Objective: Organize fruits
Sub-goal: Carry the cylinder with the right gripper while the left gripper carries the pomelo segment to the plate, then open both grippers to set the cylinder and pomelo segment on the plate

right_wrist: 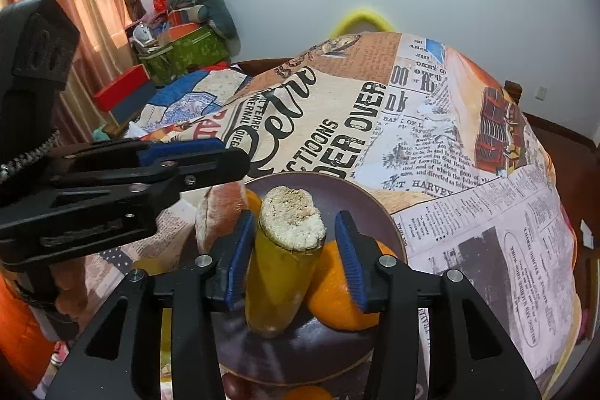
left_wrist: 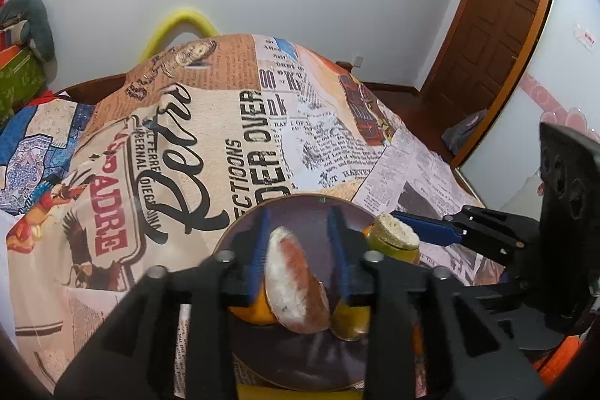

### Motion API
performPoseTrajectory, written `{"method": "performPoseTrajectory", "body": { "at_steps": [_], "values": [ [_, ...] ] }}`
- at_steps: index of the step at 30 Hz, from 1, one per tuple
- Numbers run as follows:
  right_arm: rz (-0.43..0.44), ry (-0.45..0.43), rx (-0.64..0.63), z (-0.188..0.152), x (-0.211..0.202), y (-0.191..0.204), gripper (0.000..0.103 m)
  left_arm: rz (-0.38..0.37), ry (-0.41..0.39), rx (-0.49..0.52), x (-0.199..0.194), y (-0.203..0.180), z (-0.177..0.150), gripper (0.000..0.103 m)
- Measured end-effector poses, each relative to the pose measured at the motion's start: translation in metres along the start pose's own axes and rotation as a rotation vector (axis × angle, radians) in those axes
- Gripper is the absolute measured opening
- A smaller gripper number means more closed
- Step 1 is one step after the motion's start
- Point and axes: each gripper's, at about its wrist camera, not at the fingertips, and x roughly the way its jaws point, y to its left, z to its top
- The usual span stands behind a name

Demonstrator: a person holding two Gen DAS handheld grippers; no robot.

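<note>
A dark purple plate (left_wrist: pixel 307 212) (right_wrist: pixel 337 190) lies on a newspaper-print cloth. In the left wrist view my left gripper (left_wrist: pixel 300 231) stands open over the plate, with a reddish-brown and white fruit slice (left_wrist: pixel 294 283) between its blue pads, not clamped. An orange (left_wrist: pixel 251 312) lies under the slice. In the right wrist view my right gripper (right_wrist: pixel 292 231) is open around a yellow banana piece with a pale cut end (right_wrist: pixel 281 272). It touches the left pad only. An orange (right_wrist: pixel 337 291) lies beside it on the plate.
The newspaper-print cloth (left_wrist: pixel 225 137) covers the table and drops off at the far edge. A wooden door (left_wrist: pixel 495 25) is at the right. Boxes and a cushion (right_wrist: pixel 187 36) are piled at the left wall. More fruit (right_wrist: pixel 303 392) shows below the plate's near rim.
</note>
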Motion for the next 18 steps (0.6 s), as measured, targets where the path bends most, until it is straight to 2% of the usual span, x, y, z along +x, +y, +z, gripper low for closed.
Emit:
{"method": "performPoseTrajectory", "body": {
  "at_steps": [8, 18],
  "values": [
    [-0.002, -0.012, 0.014, -0.002, -0.012, -0.001, 0.041, 0.019, -0.032, 0.008, -0.025, -0.001, 0.000, 0.037],
    [-0.011, -0.009, 0.006, -0.014, -0.033, 0.007, 0.042, 0.076, -0.013, 0.005, -0.057, 0.007, -0.029, 0.037]
  ]
}}
